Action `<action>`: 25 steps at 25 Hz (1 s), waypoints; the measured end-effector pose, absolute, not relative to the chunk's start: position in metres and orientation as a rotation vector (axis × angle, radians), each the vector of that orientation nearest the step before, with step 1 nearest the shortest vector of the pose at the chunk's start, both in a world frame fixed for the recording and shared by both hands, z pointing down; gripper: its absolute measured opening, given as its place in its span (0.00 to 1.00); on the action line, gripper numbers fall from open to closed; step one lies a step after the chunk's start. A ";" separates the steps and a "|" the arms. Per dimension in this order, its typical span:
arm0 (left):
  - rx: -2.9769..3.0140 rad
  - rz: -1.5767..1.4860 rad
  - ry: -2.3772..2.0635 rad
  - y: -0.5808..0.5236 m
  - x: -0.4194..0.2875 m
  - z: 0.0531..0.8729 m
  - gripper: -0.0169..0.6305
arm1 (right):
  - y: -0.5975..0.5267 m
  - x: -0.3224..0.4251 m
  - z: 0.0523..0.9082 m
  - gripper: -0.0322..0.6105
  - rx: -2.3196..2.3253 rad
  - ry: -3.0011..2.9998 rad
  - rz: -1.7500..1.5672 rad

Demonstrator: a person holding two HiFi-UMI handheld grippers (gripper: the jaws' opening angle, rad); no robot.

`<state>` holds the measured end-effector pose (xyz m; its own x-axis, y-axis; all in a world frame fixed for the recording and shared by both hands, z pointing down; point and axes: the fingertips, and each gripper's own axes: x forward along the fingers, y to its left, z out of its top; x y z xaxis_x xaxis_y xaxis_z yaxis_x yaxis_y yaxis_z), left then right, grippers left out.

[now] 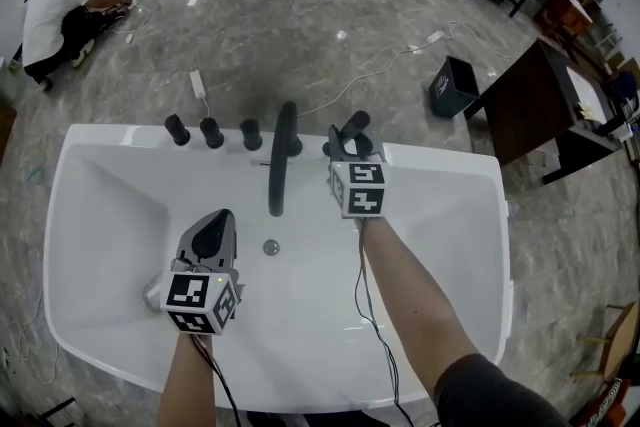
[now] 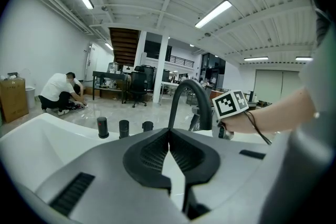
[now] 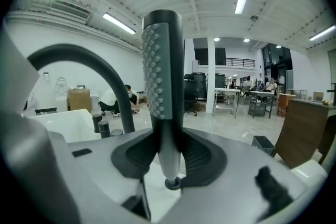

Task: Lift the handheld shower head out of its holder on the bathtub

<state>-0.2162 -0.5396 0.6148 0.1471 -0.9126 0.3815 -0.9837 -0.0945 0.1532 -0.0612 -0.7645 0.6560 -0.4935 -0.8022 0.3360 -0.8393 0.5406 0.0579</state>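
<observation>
A slim grey handheld shower head (image 3: 163, 86) with rows of nozzles stands upright between the pads of my right gripper (image 3: 169, 157), which is shut on its lower handle. In the head view that right gripper (image 1: 345, 153) is at the tub's far rim, right of the black curved faucet (image 1: 281, 160), and the shower head's dark top (image 1: 352, 127) sticks out beyond it. The holder is hidden under the gripper. My left gripper (image 1: 213, 233) hovers over the white bathtub's (image 1: 120, 140) left half, shut with nothing in it (image 2: 169, 147).
Three black knobs (image 1: 211, 132) line the far rim left of the faucet. A drain (image 1: 271, 247) sits in the tub floor. Beyond the tub, people crouch on the marble floor (image 1: 55, 15); a dark bin (image 1: 455, 85) and a brown desk (image 1: 540, 105) stand at right.
</observation>
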 end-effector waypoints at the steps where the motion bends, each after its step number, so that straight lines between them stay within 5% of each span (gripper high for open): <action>1: 2.071 0.259 -1.819 -0.535 -0.215 0.606 0.05 | -0.758 -0.059 0.644 0.26 1.362 -2.466 0.154; 25: 2.287 0.156 -1.695 -0.301 -0.192 0.459 0.05 | -0.459 -0.001 0.407 0.26 1.605 -2.587 0.039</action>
